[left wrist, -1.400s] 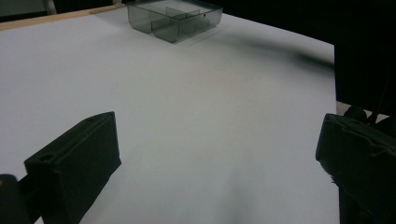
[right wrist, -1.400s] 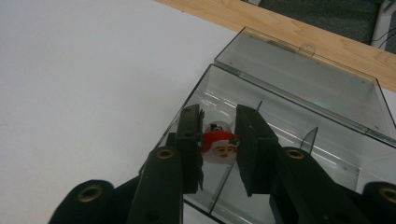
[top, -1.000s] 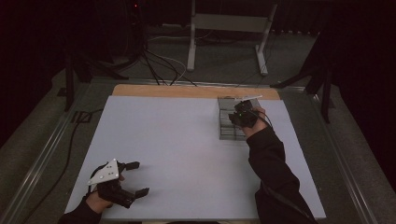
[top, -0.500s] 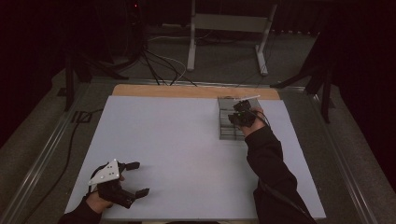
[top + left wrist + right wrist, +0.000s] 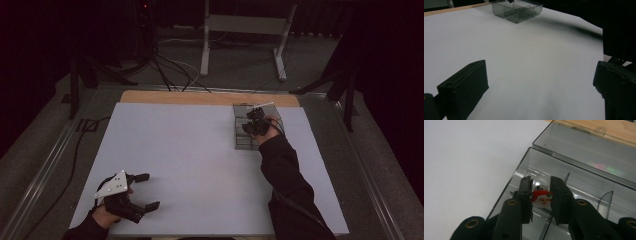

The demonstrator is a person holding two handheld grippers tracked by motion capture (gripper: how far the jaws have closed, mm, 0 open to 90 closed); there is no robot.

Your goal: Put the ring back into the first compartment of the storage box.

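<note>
White sheeting (image 5: 200,165) covers our table in a dark room. At two o'clock our right gripper (image 5: 541,195) pinches a Santa charm (image 5: 541,198) over the clear compartment box (image 5: 241,136). At seven o'clock our left gripper (image 5: 142,191) rests spread wide.

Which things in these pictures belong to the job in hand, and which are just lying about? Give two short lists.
In the job:
- Santa charm, held in the right hand-held gripper
- clear divided box, lid open, beneath it

Lying about:
- left hand-held gripper, open, idle at the table's near edge
- white table
- metal stand and cables on the floor behind
</note>
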